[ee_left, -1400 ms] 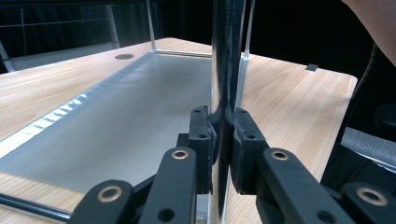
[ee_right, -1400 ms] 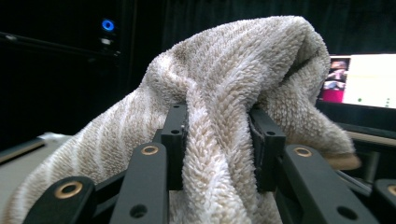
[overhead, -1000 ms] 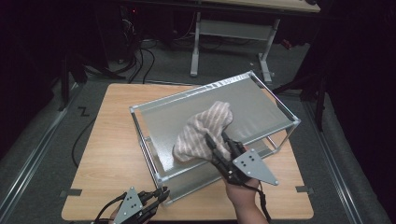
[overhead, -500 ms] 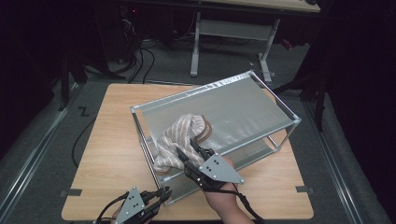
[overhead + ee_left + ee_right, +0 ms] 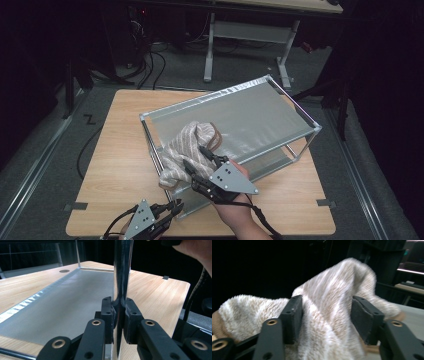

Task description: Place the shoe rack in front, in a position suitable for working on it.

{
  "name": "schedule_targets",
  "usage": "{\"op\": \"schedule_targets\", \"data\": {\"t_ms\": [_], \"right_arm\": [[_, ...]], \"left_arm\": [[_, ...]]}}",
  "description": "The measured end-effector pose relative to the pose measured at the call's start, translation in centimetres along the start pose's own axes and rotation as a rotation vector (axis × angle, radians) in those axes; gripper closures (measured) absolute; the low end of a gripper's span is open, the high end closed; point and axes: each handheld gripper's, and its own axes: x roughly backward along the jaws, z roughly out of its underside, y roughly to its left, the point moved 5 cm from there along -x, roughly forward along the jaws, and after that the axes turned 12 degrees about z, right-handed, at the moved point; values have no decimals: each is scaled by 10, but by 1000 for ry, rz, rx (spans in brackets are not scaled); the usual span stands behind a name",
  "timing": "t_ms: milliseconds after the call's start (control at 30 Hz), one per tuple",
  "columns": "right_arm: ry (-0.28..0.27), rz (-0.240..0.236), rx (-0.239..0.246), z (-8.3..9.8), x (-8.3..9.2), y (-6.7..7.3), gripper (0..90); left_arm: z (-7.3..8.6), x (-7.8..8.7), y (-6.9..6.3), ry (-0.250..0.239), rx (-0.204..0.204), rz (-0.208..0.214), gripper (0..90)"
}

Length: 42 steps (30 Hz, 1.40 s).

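You're at a wooden table in a dark room, with a metal shelf rack standing on it. Your right gripper has just been spreading its jaws, the striped towel bunched loosely between them on the rack's top shelf. Your left gripper pinches the rack's chrome post, a grip its own view shows close up.

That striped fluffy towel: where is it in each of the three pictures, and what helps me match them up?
High view: the towel hangs over the near left edge of the metal rack, just ahead of the right tongs.
Left gripper view: not in it; the left tongs clamp a rack post.
Right gripper view: the towel is in the middle, between the parted jaws.
Shared landmark: the wooden table.
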Motion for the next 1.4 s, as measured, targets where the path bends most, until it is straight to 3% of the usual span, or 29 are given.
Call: {"op": "schedule_targets", "data": {"t_ms": [167, 333, 467, 633, 767, 900, 1000, 1233, 1400], "right_arm": [[-29, 11, -26, -6, 9, -3, 341], [-11, -28, -24, -8, 15, 10, 227], [12, -20, 12, -2, 11, 21, 184], [28, 20, 38, 5, 3, 17, 221], [31, 45, 46, 9, 1, 7, 338], [50, 40, 37, 11, 1, 0, 382], [50, 12, 39, 12, 2, 4, 426], [44, -22, 35, 10, 4, 15, 425], [7, -4, 5, -1, 9, 10, 310]], "left_arm": [[0, 0, 0, 1, -1, 1, 800], [0, 0, 0, 5, -4, 2, 801], [0, 0, 0, 6, -3, 0, 801], [0, 0, 0, 7, 1, -3, 801], [0, 0, -1, 9, 0, -1, 801], [0, 0, -2, 8, -1, 2, 801], [0, 0, -2, 9, -4, 2, 801], [0, 0, -3, 10, -2, 5, 801], [0, 0, -3, 8, -9, 6, 801]]}}
